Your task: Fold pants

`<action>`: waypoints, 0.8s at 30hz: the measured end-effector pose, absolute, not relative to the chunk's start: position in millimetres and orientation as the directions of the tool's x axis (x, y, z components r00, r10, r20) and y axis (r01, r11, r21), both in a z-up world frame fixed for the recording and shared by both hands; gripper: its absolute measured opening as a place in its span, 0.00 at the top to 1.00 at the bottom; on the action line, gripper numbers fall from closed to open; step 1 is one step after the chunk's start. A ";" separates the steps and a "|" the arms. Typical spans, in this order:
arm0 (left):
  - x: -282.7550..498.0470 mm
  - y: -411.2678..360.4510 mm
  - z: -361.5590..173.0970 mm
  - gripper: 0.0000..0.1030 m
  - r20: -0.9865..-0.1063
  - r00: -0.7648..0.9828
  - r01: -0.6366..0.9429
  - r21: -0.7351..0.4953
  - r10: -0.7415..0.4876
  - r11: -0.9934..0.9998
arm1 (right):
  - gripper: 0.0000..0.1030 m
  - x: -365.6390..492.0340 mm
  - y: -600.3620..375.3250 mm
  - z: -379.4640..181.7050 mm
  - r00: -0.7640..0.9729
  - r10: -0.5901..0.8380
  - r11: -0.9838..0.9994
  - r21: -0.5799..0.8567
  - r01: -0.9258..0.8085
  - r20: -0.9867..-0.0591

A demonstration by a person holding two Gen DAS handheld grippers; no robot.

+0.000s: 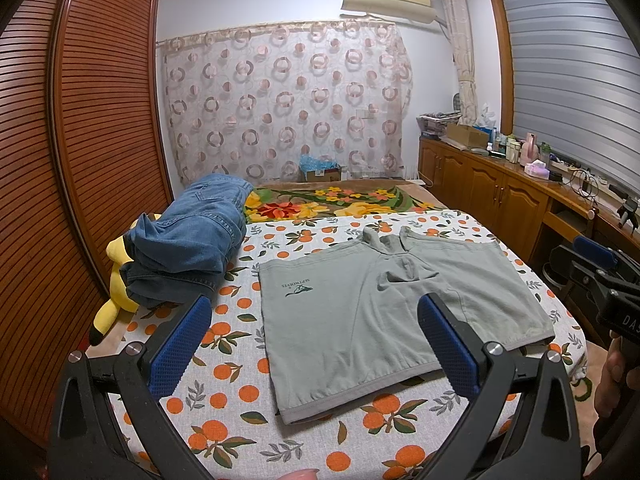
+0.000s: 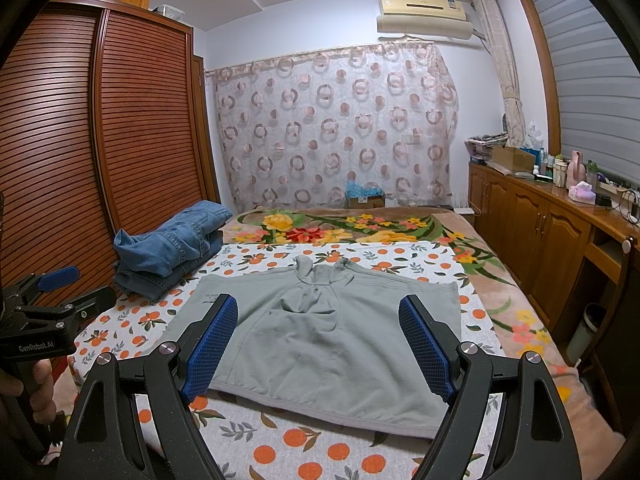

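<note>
Grey-green shorts (image 1: pixel 384 304) lie spread flat on the orange-print sheet (image 1: pixel 224 372), waistband toward me and a small dark logo on the left leg. In the right wrist view the same shorts (image 2: pixel 328 336) fill the middle. My left gripper (image 1: pixel 314 344) hovers open above the near left part of the shorts, nothing between its blue pads. Over the near hem, my right gripper (image 2: pixel 318 348) is likewise open and holds nothing. Each gripper shows at the edge of the other's view, held by a hand.
Folded blue jeans (image 1: pixel 192 236) are stacked at the left of the bed, partly on a yellow plush toy (image 1: pixel 114 280). A floral blanket (image 1: pixel 340 200) covers the far bed. A slatted wardrobe (image 1: pixel 80 140) stands on the left and a wooden cabinet (image 1: pixel 500 184) on the right.
</note>
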State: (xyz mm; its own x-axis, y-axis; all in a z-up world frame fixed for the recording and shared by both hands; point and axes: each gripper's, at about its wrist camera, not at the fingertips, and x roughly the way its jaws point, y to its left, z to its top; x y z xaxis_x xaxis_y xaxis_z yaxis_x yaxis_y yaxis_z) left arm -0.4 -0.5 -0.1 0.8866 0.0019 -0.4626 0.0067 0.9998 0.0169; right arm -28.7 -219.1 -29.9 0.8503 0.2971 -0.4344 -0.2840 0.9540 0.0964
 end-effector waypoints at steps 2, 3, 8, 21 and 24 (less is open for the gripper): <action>-0.3 -0.4 -0.1 0.00 -0.463 0.887 0.007 0.017 0.002 1.000 | 0.18 -28.7 -219.2 -29.9 0.850 0.297 0.954 0.097 -0.284 -0.435; -0.3 -0.4 -0.2 0.00 -0.463 0.886 0.007 0.017 0.002 1.000 | 0.18 -28.7 -219.4 -29.7 0.850 0.298 0.954 0.097 -0.285 -0.435; -0.5 -0.5 -0.1 0.00 -0.462 0.887 0.006 0.018 0.003 1.000 | 0.18 -28.7 -219.5 -29.8 0.850 0.298 0.954 0.097 -0.284 -0.434; 2.3 -5.4 2.8 0.00 -0.477 0.879 0.013 0.014 -0.005 1.000 | 0.18 -26.6 -219.5 -30.5 0.849 0.295 0.955 0.098 -0.281 -0.438; 5.8 -7.0 -0.7 0.00 -0.498 0.867 0.019 0.007 -0.013 1.000 | 0.18 -25.7 -218.7 -31.4 0.847 0.293 0.955 0.099 -0.279 -0.444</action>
State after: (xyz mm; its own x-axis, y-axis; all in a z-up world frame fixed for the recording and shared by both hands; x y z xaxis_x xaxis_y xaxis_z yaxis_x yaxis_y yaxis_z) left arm 5.8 -7.0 -0.7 0.8674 -0.0129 -0.4975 0.0189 0.9998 0.0070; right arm -25.7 -218.7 -31.4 0.8468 0.2931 -0.4438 -0.2787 0.9552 0.0991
